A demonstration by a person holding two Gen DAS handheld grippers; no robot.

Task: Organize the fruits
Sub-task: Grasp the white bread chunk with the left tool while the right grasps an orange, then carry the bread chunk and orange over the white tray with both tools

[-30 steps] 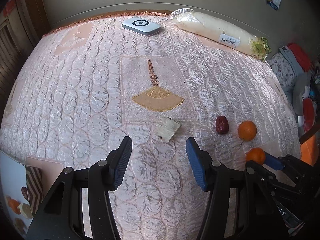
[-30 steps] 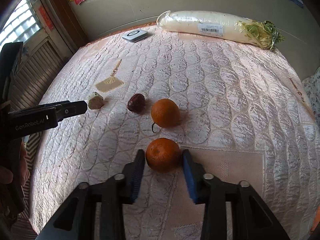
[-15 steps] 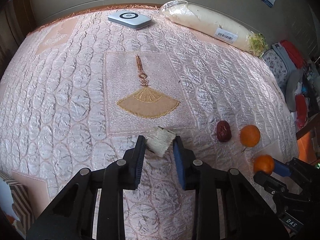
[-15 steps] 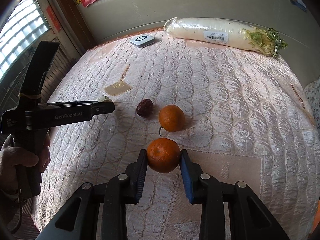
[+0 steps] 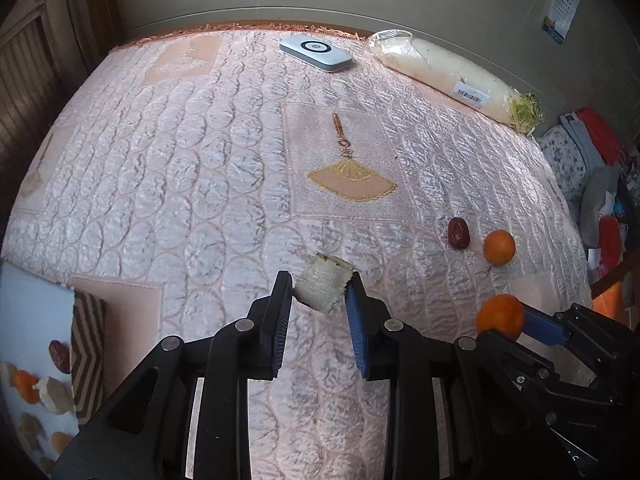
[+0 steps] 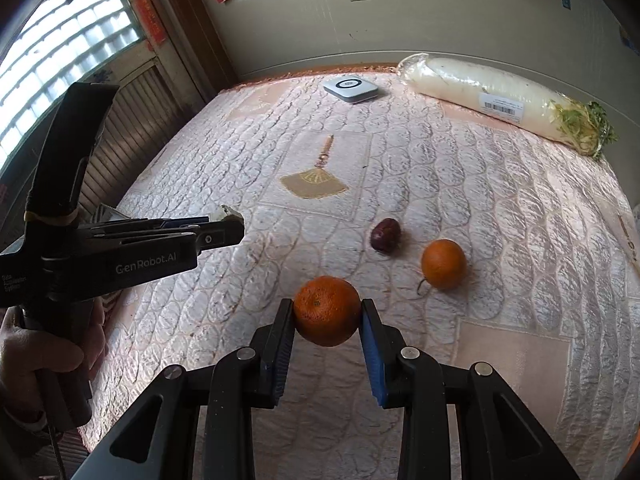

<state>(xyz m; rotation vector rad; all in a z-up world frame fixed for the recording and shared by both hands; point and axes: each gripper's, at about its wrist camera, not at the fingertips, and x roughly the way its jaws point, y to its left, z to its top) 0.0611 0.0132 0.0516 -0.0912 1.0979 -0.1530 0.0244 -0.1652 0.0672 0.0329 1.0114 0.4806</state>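
Both grippers are loaded. The left gripper (image 5: pixel 319 294) is clamped on a pale cut chunk of fruit (image 5: pixel 325 286), lifted clear of the quilted cloth (image 5: pixel 200 168). The right gripper (image 6: pixel 326 316) is clamped on an orange (image 6: pixel 327 310), also raised. A second orange (image 6: pixel 443 264) and a red date (image 6: pixel 385 234) lie on the cloth, near each other.

Step in hand, as judged: carrying. A white tray (image 5: pixel 36 312) at the left edge already holds similar fruit. The next move calls for swinging each load over that tray and releasing low, so the orange does not roll.
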